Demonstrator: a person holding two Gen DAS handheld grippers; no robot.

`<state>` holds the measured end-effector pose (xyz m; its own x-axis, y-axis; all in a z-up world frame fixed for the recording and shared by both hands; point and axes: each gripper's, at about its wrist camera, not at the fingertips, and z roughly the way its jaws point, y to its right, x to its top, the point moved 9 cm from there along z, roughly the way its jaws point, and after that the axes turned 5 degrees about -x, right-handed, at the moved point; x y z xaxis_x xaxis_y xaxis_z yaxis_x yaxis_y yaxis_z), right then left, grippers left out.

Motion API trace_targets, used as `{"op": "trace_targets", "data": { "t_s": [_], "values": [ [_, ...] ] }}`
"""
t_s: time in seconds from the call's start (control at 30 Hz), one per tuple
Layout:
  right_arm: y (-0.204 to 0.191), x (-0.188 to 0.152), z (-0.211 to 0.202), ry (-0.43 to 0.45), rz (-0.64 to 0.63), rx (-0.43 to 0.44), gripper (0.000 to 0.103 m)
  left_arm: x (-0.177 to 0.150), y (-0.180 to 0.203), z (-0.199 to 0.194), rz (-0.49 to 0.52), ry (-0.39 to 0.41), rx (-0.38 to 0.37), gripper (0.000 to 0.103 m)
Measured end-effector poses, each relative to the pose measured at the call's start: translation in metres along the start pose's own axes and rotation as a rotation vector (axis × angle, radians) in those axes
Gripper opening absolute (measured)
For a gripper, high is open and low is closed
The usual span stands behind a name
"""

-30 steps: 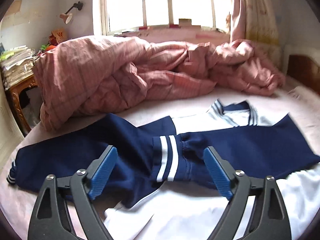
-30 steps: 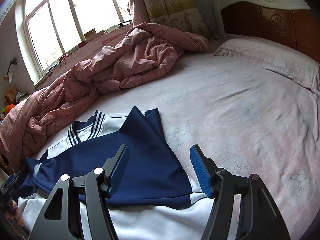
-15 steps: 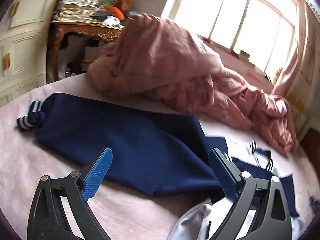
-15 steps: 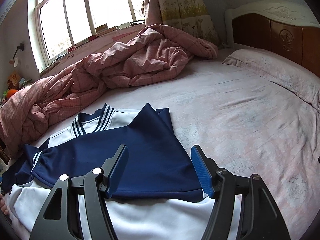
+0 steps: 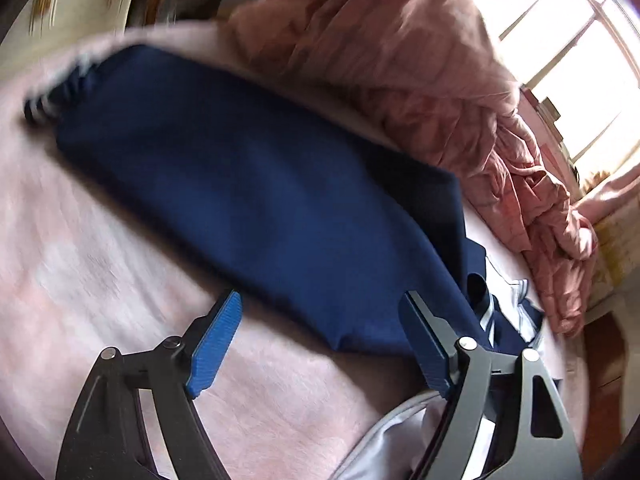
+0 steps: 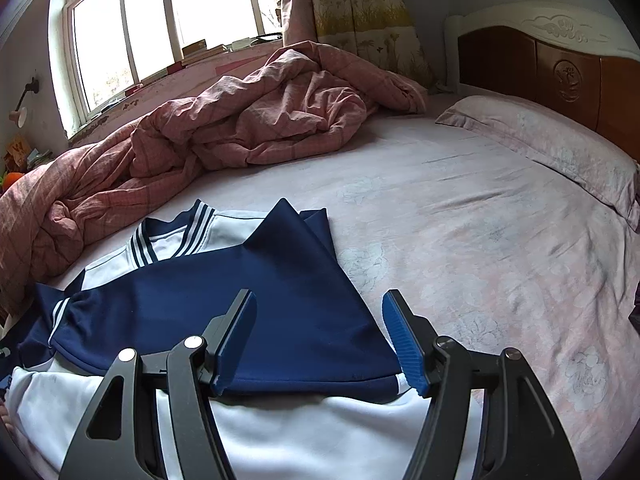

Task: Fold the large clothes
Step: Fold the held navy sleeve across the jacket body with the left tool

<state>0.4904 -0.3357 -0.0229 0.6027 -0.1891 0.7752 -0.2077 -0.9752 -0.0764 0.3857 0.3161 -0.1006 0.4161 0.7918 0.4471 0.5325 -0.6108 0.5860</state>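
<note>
The left gripper (image 5: 320, 340) is wide open and holds nothing. The blue sleeve (image 5: 240, 200) runs from it toward 10 o'clock on the bed (image 5: 100, 280). The right gripper (image 6: 320, 340) is wide open too, empty, over the jacket (image 6: 280, 312). The blanket (image 6: 260, 120) lies at 11 o'clock.

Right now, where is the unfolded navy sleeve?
In the left wrist view, the navy sleeve stretches across the bedsheet toward upper left, beside the pink quilt, ahead of the open left gripper.
</note>
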Motion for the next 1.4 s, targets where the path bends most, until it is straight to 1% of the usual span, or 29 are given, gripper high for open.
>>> {"op": "trace_targets", "data": {
  "t_s": [0.03, 0.1, 0.2, 0.23, 0.3, 0.37, 0.4, 0.43, 0.5, 0.6, 0.67, 0.73, 0.77, 0.83, 0.93, 1.0, 1.1, 1.13, 1.17, 1.2, 1.23, 1.27, 1.33, 1.37, 1.4],
  "values": [
    [0.000, 0.000, 0.001, -0.002, -0.004, -0.002, 0.068, 0.000, -0.004, 0.003, -0.033, -0.004, -0.010, 0.077],
    [-0.003, -0.001, 0.001, -0.005, -0.010, -0.001, 0.068, 0.007, -0.010, 0.006, -0.065, 0.017, -0.019, 0.077],
    [-0.004, -0.001, 0.001, -0.004, -0.013, 0.001, 0.068, 0.028, -0.016, 0.015, -0.074, 0.062, -0.004, 0.077],
    [-0.004, -0.002, 0.001, -0.006, -0.016, 0.003, 0.068, 0.037, -0.018, 0.020, -0.062, 0.076, 0.007, 0.074],
    [-0.006, -0.002, 0.001, -0.007, -0.021, 0.002, 0.068, 0.053, -0.024, 0.024, -0.021, 0.125, 0.058, 0.057],
    [-0.006, -0.002, 0.001, -0.005, -0.024, 0.002, 0.068, 0.061, -0.031, 0.027, 0.034, 0.151, 0.126, 0.004],
    [-0.007, -0.002, 0.001, -0.005, -0.024, 0.001, 0.068, 0.061, -0.029, 0.029, 0.057, 0.141, 0.114, 0.002],
    [-0.007, -0.002, 0.001, -0.006, -0.023, 0.000, 0.068, 0.060, -0.024, 0.026, 0.072, 0.141, 0.085, 0.002],
    [-0.007, -0.003, 0.001, -0.007, -0.022, 0.001, 0.068, 0.060, -0.001, 0.008, 0.126, 0.192, 0.022, 0.002],
    [-0.010, -0.002, 0.001, -0.006, -0.032, -0.001, 0.068, 0.053, 0.058, -0.026, 0.280, 0.288, -0.064, 0.002],
    [-0.013, 0.000, -0.002, 0.002, -0.045, -0.002, 0.068, 0.039, 0.108, -0.040, 0.389, 0.304, -0.126, 0.002],
    [-0.016, 0.001, -0.004, 0.016, -0.052, 0.002, 0.068, 0.021, 0.158, -0.050, 0.481, 0.298, -0.170, 0.002],
    [-0.017, 0.002, -0.006, 0.021, -0.053, 0.004, 0.068, 0.010, 0.181, -0.053, 0.508, 0.290, -0.204, 0.002],
    [-0.018, 0.001, -0.005, 0.016, -0.058, 0.004, 0.068, -0.012, 0.229, -0.051, 0.542, 0.250, -0.286, 0.002],
    [-0.019, 0.000, -0.003, 0.007, -0.058, 0.004, 0.068, -0.051, 0.272, -0.052, 0.563, 0.205, -0.367, 0.002],
    [-0.020, 0.000, -0.004, 0.007, -0.055, 0.011, 0.068, -0.080, 0.290, -0.043, 0.606, 0.163, -0.392, 0.002],
    [-0.023, 0.001, -0.007, 0.015, -0.057, 0.018, 0.068, -0.119, 0.302, -0.015, 0.664, 0.072, -0.385, 0.003],
    [-0.025, 0.000, -0.007, 0.016, -0.062, 0.020, 0.068, -0.133, 0.301, -0.005, 0.690, 0.030, -0.380, 0.009],
    [-0.028, -0.001, -0.007, 0.015, -0.070, 0.023, 0.068, -0.146, 0.297, 0.005, 0.717, -0.012, -0.368, 0.020],
    [-0.030, -0.002, -0.006, 0.013, -0.079, 0.025, 0.068, -0.157, 0.291, 0.011, 0.735, -0.036, -0.352, 0.028],
    [-0.033, -0.003, -0.006, 0.012, -0.088, 0.026, 0.068, -0.165, 0.285, 0.013, 0.756, -0.032, -0.338, 0.045],
    [-0.036, -0.004, -0.006, 0.011, -0.097, 0.026, 0.068, -0.173, 0.284, 0.008, 0.786, -0.009, -0.314, 0.060],
    [-0.039, -0.006, -0.006, 0.014, -0.110, 0.024, 0.068, -0.178, 0.279, 0.000, 0.846, 0.034, -0.262, 0.068],
    [-0.041, -0.007, -0.007, 0.016, -0.116, 0.020, 0.068, -0.179, 0.279, -0.007, 0.859, 0.046, -0.265, 0.069],
    [-0.042, -0.008, -0.007, 0.017, -0.122, 0.016, 0.069, -0.177, 0.280, -0.016, 0.851, 0.057, -0.290, 0.071]
  ]
}}
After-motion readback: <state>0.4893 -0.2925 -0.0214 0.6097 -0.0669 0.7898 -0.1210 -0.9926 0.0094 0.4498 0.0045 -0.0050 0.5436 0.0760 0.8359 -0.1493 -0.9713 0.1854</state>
